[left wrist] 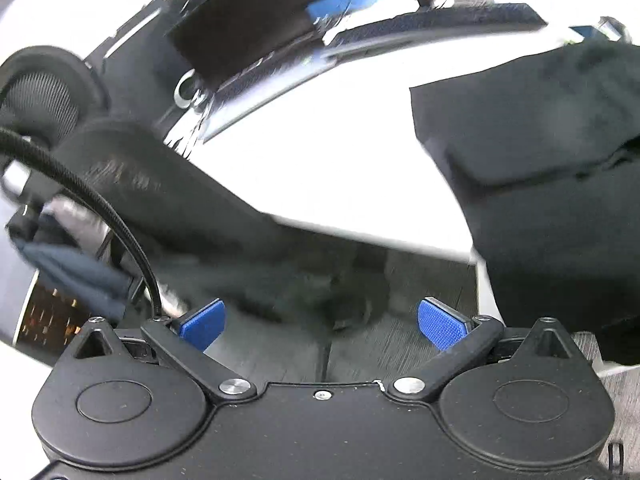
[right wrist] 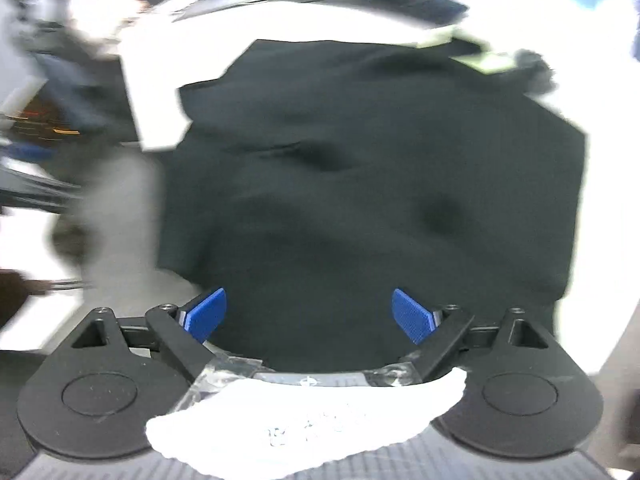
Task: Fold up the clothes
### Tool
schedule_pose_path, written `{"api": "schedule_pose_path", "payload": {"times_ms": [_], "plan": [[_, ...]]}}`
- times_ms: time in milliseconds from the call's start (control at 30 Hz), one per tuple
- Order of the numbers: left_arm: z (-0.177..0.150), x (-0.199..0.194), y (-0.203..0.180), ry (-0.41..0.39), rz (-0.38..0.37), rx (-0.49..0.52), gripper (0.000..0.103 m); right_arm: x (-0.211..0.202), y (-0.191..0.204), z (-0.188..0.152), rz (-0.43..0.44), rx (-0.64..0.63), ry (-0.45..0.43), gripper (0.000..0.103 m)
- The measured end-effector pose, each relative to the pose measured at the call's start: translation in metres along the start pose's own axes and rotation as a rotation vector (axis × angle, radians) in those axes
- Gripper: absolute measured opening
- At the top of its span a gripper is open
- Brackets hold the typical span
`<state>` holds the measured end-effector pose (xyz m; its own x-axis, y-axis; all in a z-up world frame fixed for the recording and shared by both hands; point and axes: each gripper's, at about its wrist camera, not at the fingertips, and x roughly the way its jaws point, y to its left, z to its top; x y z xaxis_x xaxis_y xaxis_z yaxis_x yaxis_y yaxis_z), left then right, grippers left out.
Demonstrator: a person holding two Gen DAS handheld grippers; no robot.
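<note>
Hanging half off the near edge of the white table [left wrist: 340, 168], the black garment [right wrist: 360, 184] could slide to the floor — both the left gripper [left wrist: 322, 326] and right gripper [right wrist: 308, 316] gape open, holding nothing.

White table [left wrist: 328, 184], black garment [right wrist: 360, 180] spread on it, draping over its near edge

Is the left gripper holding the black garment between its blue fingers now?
No: the left gripper is open, with only grey floor between its blue fingers, and the black garment lies apart on the white table.
</note>
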<state>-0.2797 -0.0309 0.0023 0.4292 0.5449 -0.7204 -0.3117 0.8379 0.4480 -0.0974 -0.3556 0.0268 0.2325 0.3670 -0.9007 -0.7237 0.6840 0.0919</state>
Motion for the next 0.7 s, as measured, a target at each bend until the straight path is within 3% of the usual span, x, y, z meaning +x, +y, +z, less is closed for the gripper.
{"api": "schedule_pose_path", "payload": {"times_ms": [100,267,500,633,700], "plan": [[0.021,0.012,-0.030,-0.049,-0.081,0.101,0.102,0.007,-0.016,0.007,-0.069,-0.039,0.033,0.092],[0.040,0.053,-0.089,-0.211,0.137,0.392,0.102,0.027,-0.037,0.029,-0.103,-0.036,0.003,0.093],[0.048,0.080,-0.081,-0.385,0.042,0.796,0.102,0.060,-0.031,0.043,-0.222,-0.202,0.030,0.094],[0.052,0.094,-0.076,-0.484,-0.020,1.027,0.102,0.060,-0.038,0.047,-0.202,-0.169,0.030,0.094],[0.044,0.094,-0.068,-0.486,-0.071,1.150,0.102,0.062,-0.043,0.053,-0.191,-0.126,0.030,0.094]]}}
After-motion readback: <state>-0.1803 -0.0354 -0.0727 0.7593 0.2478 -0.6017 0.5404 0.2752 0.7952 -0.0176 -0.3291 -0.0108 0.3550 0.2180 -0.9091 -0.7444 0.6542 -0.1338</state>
